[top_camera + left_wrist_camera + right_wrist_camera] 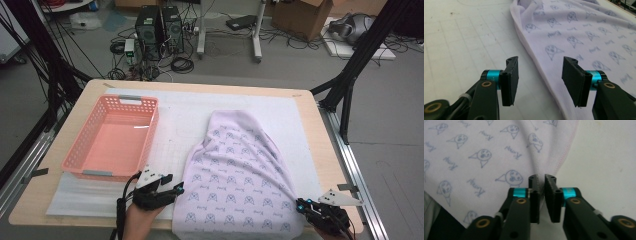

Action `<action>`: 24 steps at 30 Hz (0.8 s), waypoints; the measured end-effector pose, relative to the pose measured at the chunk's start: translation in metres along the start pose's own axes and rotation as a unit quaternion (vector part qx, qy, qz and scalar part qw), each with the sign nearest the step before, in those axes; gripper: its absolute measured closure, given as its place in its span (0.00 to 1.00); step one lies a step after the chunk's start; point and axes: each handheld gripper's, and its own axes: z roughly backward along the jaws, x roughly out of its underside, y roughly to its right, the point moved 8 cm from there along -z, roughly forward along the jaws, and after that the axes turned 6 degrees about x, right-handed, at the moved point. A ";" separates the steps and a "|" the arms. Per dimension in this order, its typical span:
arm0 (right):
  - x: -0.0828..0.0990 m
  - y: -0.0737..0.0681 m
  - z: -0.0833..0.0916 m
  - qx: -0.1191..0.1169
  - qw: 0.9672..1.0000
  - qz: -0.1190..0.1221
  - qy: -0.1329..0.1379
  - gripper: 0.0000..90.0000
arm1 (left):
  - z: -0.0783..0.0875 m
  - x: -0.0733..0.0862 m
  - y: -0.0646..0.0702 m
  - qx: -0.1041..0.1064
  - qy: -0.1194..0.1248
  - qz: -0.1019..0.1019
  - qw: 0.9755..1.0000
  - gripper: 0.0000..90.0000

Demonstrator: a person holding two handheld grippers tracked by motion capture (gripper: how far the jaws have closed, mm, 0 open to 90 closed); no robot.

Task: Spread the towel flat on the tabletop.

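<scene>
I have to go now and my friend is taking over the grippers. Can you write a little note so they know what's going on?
Right gripper: jaws nearly shut, pinching the near right edge of the printed cloth.
Left gripper: open, over the cloth's left edge, holding nothing.
The cloth lies spread on the white mat, with its near end hanging over the table's edge. The pink basket sits to its left with nothing in it.
Done: one side gripped.
Left: probably grip the left edge, then fold the cloth or move it to the basket.

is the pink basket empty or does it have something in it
Empty: the high view shows the bare bottom of the pink basket; the patterned cloth lies outside, beside it.
</scene>
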 end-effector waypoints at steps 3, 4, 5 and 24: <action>-0.005 0.003 -0.001 0.004 1.000 -0.012 0.012 0.81 | -0.019 -0.002 -0.004 -0.003 -0.025 0.005 1.000 0.55; -0.006 0.005 -0.001 0.005 1.000 -0.016 0.016 0.80 | -0.026 0.000 -0.004 -0.005 -0.045 0.002 0.999 0.56; -0.008 0.008 -0.002 0.007 1.000 -0.021 0.020 0.80 | -0.027 -0.002 -0.004 -0.015 -0.045 -0.006 0.999 0.59; -0.083 0.040 -0.066 0.009 0.998 -0.042 0.052 0.73 | 0.012 0.014 0.007 0.012 -0.008 -0.010 1.000 0.64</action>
